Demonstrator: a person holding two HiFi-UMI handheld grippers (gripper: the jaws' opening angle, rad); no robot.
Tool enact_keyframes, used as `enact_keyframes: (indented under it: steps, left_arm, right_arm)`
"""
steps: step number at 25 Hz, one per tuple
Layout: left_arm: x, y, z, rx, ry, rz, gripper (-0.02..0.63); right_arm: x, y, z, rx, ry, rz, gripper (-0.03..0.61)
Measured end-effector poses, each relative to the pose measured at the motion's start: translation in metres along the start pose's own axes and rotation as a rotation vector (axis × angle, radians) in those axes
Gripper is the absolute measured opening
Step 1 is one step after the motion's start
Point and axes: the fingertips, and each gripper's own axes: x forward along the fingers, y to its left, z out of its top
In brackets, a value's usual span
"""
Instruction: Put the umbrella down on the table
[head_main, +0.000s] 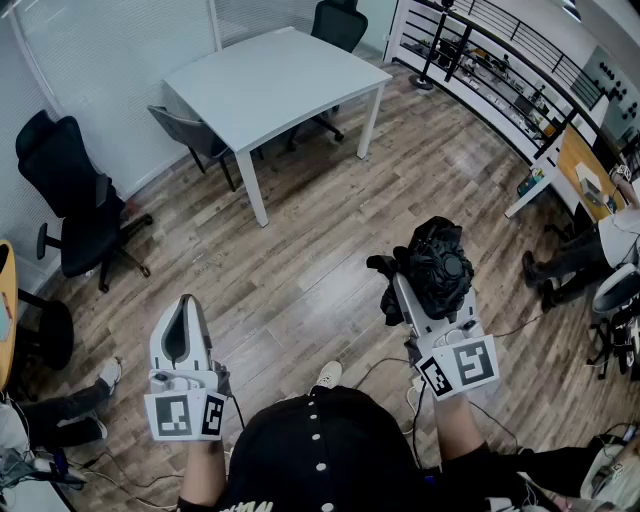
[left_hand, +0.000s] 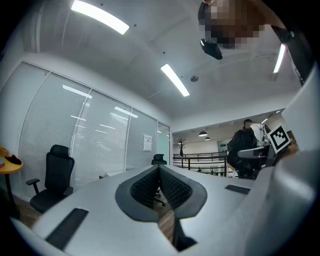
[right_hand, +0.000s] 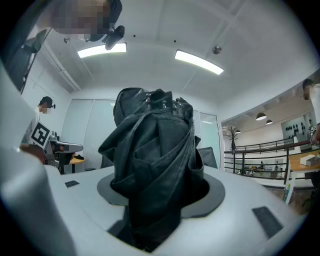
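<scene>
The wooden floor (head_main: 330, 220) takes up most of the head view, and the white table (head_main: 270, 85) stands on it at the far side, beside the glass partition; its top shows nothing on it. A black office chair (head_main: 65, 190) stands near the floor's left edge, and a grey chair (head_main: 185, 130) is tucked at the table's left edge. The umbrella (head_main: 435, 265), black and folded into a loose bundle, is not on the table: it is held in the air over the floor, well short of the table's near edge and to the right of its near right corner. The right gripper (head_main: 432, 290) points level with its jaws clamped on the bundled fabric, which fills the gap between them and stands up out of it. The left gripper (head_main: 185, 310), also level, has its jaws brought together with nothing between them. Judged step: carrying the umbrella toward the table; the set-down is not yet begun. The next move calls for bringing the right gripper over the tabletop, lowering until the bundle rests on it, then parting the jaws.
</scene>
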Motion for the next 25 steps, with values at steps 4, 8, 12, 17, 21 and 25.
enact_keyframes:
  steps: [4, 8, 12, 17, 21, 25]
  left_arm:
    - [0.005, -0.002, -0.004, -0.001, 0.006, 0.006, 0.015]
    - [0.008, -0.006, -0.008, 0.004, 0.015, 0.010, 0.015]
    - [0.019, -0.009, -0.015, 0.005, 0.029, 0.014, 0.015]
    - [0.042, -0.023, -0.020, 0.002, 0.044, 0.018, 0.015]
    - [0.059, -0.030, -0.026, -0.008, 0.062, 0.019, 0.015]
    - [0.059, -0.037, -0.036, 0.000, 0.084, 0.018, 0.015]
  right_arm:
    - [0.004, -0.006, -0.002, 0.002, -0.004, 0.000, 0.262]
    - [0.002, -0.014, -0.005, 0.014, -0.008, -0.008, 0.262]
    - [0.004, -0.027, -0.011, 0.062, -0.023, -0.017, 0.262]
    - [0.011, -0.049, -0.019, 0.081, -0.012, -0.023, 0.262]
    - [0.024, -0.063, -0.024, 0.094, -0.008, -0.030, 0.262]
    - [0.023, -0.068, -0.033, 0.098, -0.010, -0.032, 0.262]
